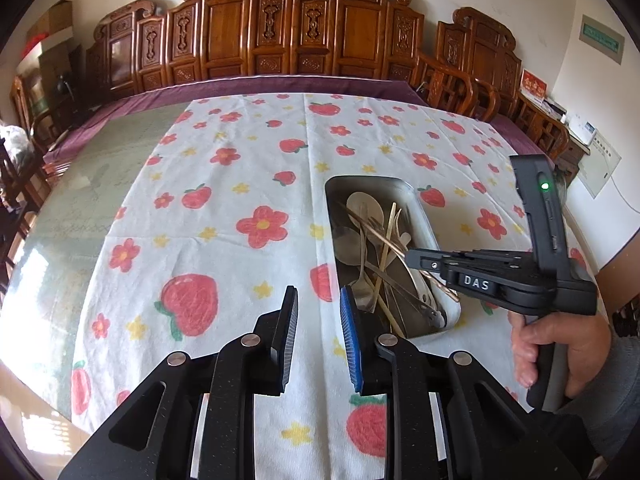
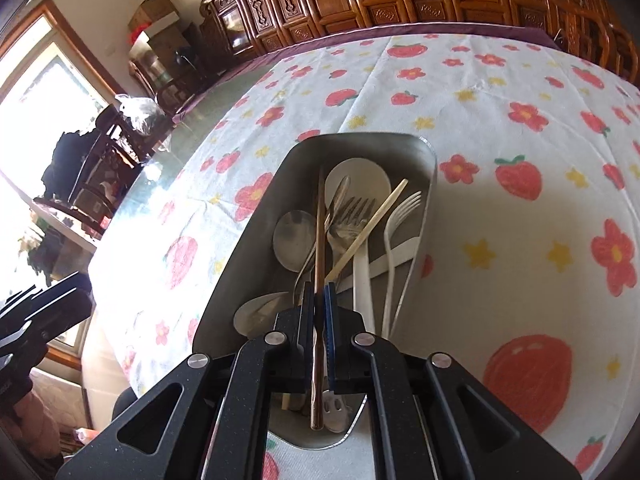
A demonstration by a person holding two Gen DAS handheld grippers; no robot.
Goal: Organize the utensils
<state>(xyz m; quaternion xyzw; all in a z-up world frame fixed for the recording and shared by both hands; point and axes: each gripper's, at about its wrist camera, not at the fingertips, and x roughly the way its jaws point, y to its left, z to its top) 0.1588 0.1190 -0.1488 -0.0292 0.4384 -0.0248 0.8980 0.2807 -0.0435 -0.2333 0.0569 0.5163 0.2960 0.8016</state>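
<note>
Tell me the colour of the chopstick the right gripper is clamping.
Copper-brown chopstick; clearest in the right wrist view.

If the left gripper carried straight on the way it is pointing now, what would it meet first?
Most likely the strawberry-print tablecloth: the left gripper, open and empty, points down at bare cloth just left of the metal tray. Depth is unclear, so it could clip the tray's near rim.

Both claws are built of speckled black links with silver rivets; the right claw (image 1: 408, 259) is marked "DAS" — a green light is lit on it — and a grey sleeve (image 1: 616, 380) is worn.
</note>
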